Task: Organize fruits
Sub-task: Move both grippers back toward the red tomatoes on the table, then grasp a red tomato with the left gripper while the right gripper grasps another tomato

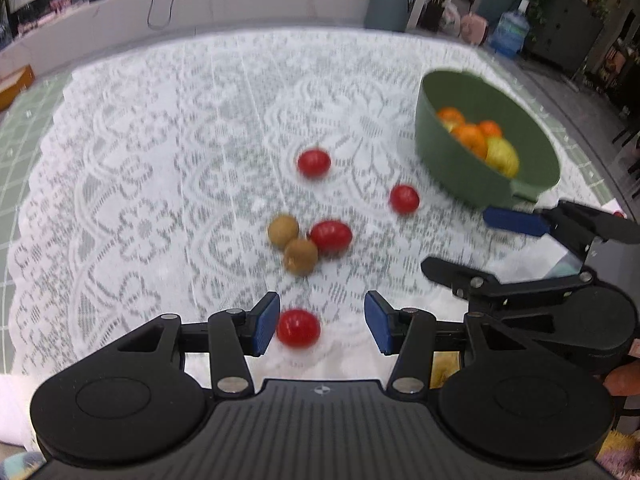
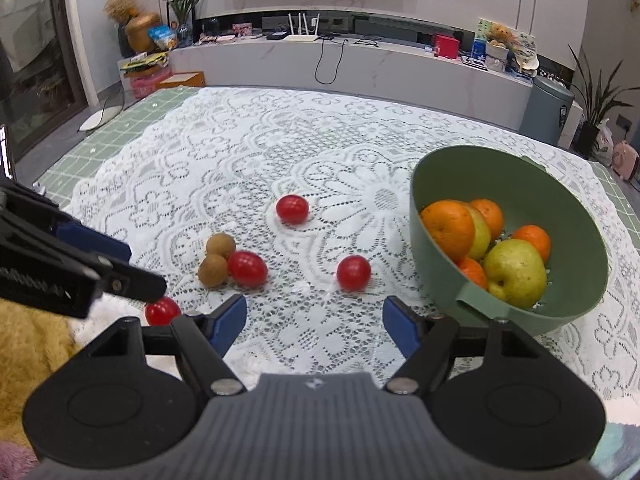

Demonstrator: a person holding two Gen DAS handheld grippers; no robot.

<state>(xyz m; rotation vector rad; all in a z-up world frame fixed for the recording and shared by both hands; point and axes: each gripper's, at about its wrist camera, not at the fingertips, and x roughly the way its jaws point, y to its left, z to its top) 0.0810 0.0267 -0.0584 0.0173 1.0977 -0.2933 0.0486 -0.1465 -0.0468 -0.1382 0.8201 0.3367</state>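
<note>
Between the blue pads of the left tongs (image 1: 322, 324), close to the left pad and gripped by neither, lies a red cherry tomato (image 1: 298, 327) on the white lace cloth (image 1: 160, 160) that covers the surface; those tongs stand partly open and hold nothing. Farther out, a second tomato (image 1: 331, 237) touches two brown longans (image 1: 292, 244), and two more tomatoes (image 1: 314, 163) (image 1: 404, 199) lie apart from each other toward the green bowl (image 2: 440, 184). That bowl holds oranges (image 2: 447, 230) and a yellow-green apple (image 2: 516, 272). Just before its lip, the right tongs (image 2: 315, 322) are spread wide over bare lace, empty. Under the lace shows a green gridded mat (image 2: 120, 128). No brand name or lettering can be read on the tongs, the bowl or the distant shelf clutter.
</note>
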